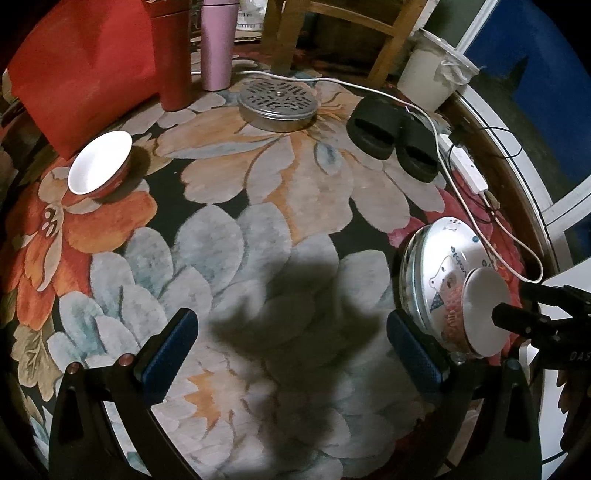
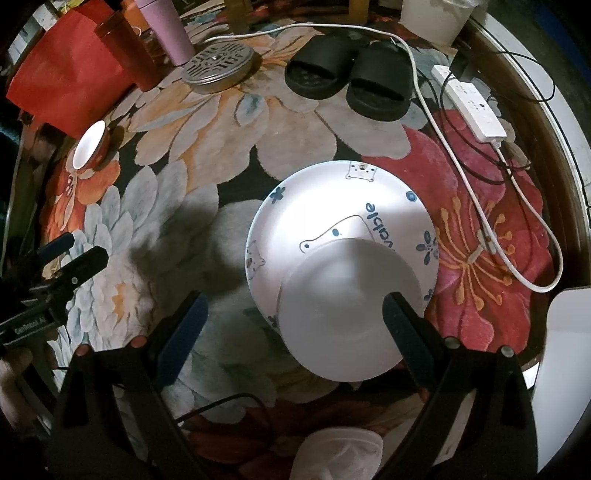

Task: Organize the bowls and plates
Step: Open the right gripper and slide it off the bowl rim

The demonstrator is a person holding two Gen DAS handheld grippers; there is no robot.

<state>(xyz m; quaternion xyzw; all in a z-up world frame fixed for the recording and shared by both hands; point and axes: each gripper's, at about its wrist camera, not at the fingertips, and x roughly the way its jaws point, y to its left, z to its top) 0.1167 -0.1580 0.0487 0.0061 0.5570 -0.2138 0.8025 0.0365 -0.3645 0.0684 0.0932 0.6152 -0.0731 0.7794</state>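
A: Stacking looks like the step in hand. Start at nine o'clock: one red bowl point(image 2: 89, 145) sits alone on the flowered rug point(image 2: 229, 122), well apart from the pile.

B: And the left gripper point(image 1: 291, 356)?

A: Jaws wide, nothing between them, hovering over bare rug in its own view.

B: Centre now?

A: One cartoon-printed plate point(image 2: 325, 206) with a plain white bowl point(image 2: 347, 314) on it. From the left wrist, glass rims show beneath the plate, count unclear. Right gripper point(image 2: 293, 328) spread wide around the white bowl; I cannot tell whether its pads touch.

B: Next move?

A: My guess: the left swings to ten o'clock, straddles the red bowl's rim and closes gently, since a tilted bowl slips.

B: Tally beyond dishes?

A: Two tumblers, red point(image 2: 127, 55) and pink point(image 2: 168, 29), one metal tin point(image 2: 218, 68), two black slippers point(image 2: 351, 79), one power strip point(image 2: 472, 107) at two o'clock.
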